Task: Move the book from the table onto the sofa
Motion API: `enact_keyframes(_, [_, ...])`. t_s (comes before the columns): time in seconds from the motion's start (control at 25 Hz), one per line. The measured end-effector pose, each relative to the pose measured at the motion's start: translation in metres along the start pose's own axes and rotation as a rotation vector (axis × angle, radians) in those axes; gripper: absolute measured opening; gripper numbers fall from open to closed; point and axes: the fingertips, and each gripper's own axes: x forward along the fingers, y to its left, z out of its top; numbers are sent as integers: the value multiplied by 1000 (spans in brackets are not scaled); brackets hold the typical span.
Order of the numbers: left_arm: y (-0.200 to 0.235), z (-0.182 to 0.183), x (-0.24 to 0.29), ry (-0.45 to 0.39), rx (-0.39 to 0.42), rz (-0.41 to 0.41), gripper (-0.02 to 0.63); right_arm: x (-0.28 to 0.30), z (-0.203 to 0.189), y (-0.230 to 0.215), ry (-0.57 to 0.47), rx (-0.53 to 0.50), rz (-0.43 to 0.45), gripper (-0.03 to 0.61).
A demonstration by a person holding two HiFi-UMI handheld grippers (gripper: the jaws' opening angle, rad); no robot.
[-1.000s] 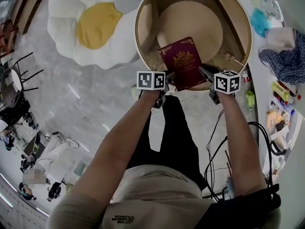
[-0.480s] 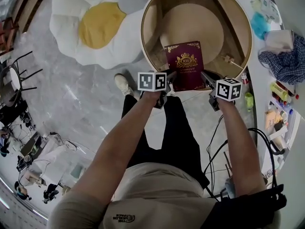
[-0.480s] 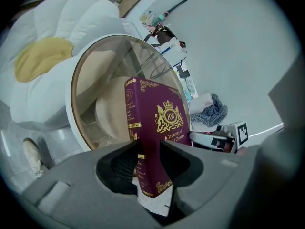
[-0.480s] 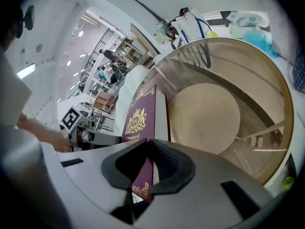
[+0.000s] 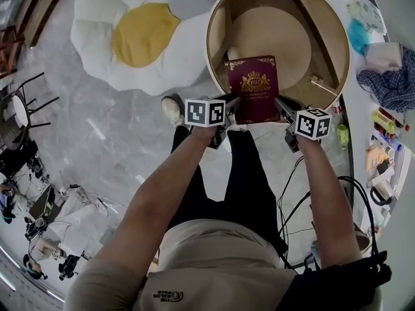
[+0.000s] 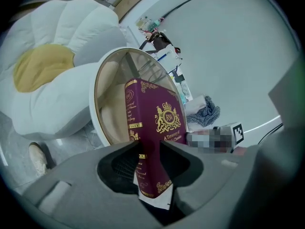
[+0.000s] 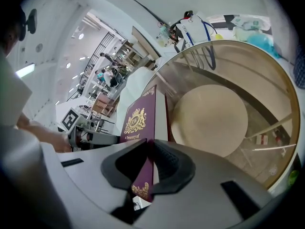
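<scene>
The maroon book (image 5: 251,88) is gripped at its near left corner by the clenched jaws of the left gripper (image 5: 228,105) and at its near right corner by the right gripper (image 5: 281,107), over the near edge of the round table (image 5: 214,28), right of the flower-shaped sofa (image 5: 139,41).

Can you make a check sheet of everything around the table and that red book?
Surface: round glass table with a wooden rim.
Job's things: maroon book over the table's near side; flower-shaped sofa to its left.
Clutter: checked cloth and bottles on the white counter.
Grippers: left gripper and right gripper each shut on the book's near end.
Cables: black cables on the floor.
Surroundings: black chairs far left.
</scene>
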Motion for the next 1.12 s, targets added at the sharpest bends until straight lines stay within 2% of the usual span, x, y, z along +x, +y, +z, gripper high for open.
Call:
enact_keyframes(0.56, [82, 44, -115, -85, -15, -13, 133, 90, 38, 114, 31, -75, 28, 51])
enact_keyframes(0.8, [135, 61, -169, -129, -41, 1, 133, 145, 52, 172, 70, -129, 61, 51])
enact_keyframes(1.0, [196, 72, -219, -167, -83, 33, 133, 203, 62, 225, 111, -166, 77, 51])
enact_keyframes(1.12, [218, 76, -232, -191, -99, 48, 133, 226, 61, 237, 128, -177, 86, 51])
